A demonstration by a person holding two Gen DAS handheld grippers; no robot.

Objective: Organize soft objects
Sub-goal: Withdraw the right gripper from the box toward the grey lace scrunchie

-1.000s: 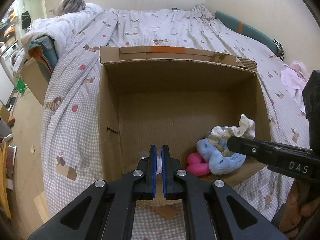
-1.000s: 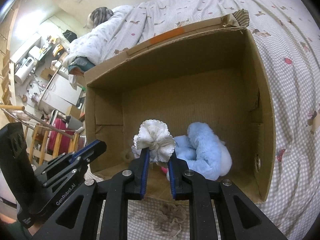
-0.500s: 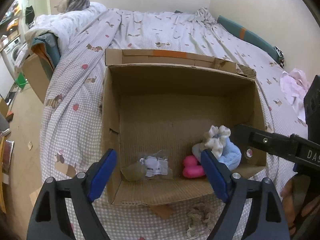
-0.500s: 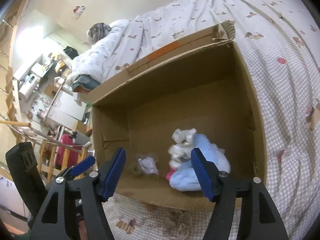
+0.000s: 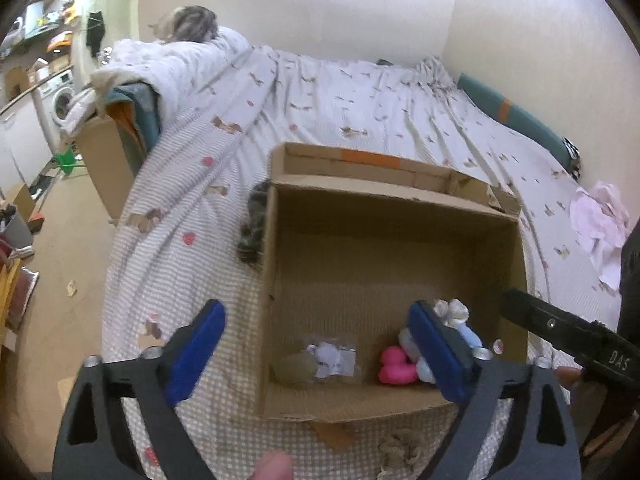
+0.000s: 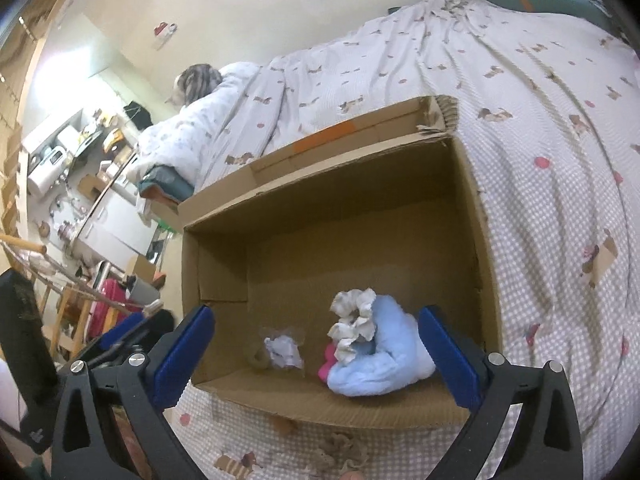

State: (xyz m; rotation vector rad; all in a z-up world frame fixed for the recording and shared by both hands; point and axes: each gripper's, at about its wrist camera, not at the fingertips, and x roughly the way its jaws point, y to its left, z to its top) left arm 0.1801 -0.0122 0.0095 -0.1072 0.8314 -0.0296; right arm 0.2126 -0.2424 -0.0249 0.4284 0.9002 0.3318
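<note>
An open cardboard box [image 5: 400,200] [image 6: 320,184] lies on the bed. Inside near its front lie a cream frilly scrunchie [image 6: 354,324] [image 5: 452,310] on a light blue plush [image 6: 390,354] [image 5: 468,334], a pink toy [image 5: 394,366] [image 6: 326,362], and a clear packet with a tan item [image 5: 320,360] [image 6: 280,350]. My left gripper [image 5: 316,356] is open and empty above the box's front left. My right gripper [image 6: 316,354] is open and empty above the box front; its side shows in the left wrist view [image 5: 568,336].
A dark striped furry thing [image 5: 254,224] lies against the box's left wall. A beige frilly piece [image 5: 396,454] [image 6: 340,454] lies on the checked bedspread before the box. Pink cloth [image 5: 600,220] at right. A grey striped cat [image 5: 188,28] lies on the duvet. Cluttered floor lies left.
My right gripper opened and let the cream scrunchie drop onto the blue plush in the box. My left gripper opened too. Both have drawn back and up from the box.
</note>
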